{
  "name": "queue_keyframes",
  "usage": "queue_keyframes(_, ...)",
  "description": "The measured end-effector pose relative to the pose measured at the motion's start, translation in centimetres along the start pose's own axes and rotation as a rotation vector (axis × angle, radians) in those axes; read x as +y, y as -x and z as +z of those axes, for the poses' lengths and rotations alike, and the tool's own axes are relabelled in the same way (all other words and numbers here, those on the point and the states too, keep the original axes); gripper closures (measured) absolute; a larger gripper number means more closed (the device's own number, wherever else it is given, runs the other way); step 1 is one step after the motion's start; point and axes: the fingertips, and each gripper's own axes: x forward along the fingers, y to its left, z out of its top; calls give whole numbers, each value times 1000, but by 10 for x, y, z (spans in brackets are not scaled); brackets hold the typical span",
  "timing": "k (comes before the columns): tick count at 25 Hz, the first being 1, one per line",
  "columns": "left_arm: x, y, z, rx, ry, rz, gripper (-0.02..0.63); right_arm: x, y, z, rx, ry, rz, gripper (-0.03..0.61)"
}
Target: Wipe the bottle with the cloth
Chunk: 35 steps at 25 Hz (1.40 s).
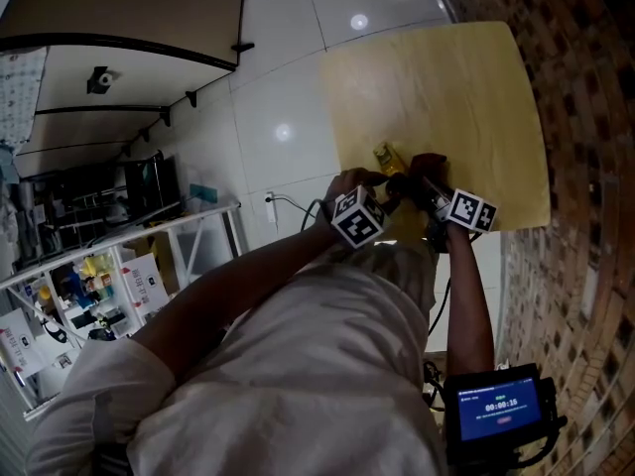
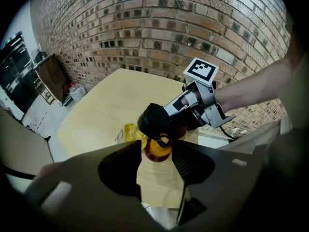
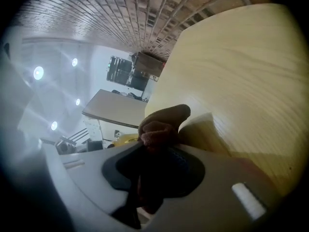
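Observation:
A small bottle [image 1: 385, 155], yellow with an amber end [image 2: 157, 150], rests near the front edge of the pale wooden table [image 1: 446, 77]. My left gripper [image 2: 157, 154] points steeply down at it, jaws wide apart. The bottle's amber end sits between the tips, and I see no pad pressing on it. My right gripper [image 1: 417, 181] is shut on a dark brown cloth [image 3: 161, 124]. In the left gripper view the bunched cloth [image 2: 154, 120] lies against the top of the bottle. A yellow bit of the bottle [image 3: 126, 139] shows behind the cloth in the right gripper view.
A brick wall [image 1: 585, 117] runs along the table's far and right sides. White tiled floor [image 1: 288, 87] lies left of the table, with shelving and clutter [image 1: 99, 276] further left. A small screen device [image 1: 501, 410] hangs low at the person's right side.

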Motion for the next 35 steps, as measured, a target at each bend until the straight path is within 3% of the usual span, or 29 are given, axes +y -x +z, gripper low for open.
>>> queue_keyframes(5,3,18,18,18,55,87,379,-2,2,-7,-16,-33,3,486)
queue_keyframes(8,1,17,33,32,17,120,373,-3,6,-8,-37,-52,5,486)
queue_keyframes(14,9,-4,30,162,-29,187,386,-7,16,-12,-58,-75,0,486)
queue_keyframes(17,9,-3,33,150,-48,200,397,-12,24,-10,-75,-78,-7,486)
queue_keyframes(22,12,11,41,44,-23,170,416,-17,38,-5,-119,-81,-15,486)
queue_keyframes(27,6,17,50,-25,-7,80,425,-26,53,4,-172,-92,-21,486)
queue_keyframes(32,1,18,53,-16,-26,8,428,-20,74,23,-251,-48,-11,486)
queue_keyframes(35,-4,19,52,0,-69,-31,428,-1,85,35,-270,54,1,486)
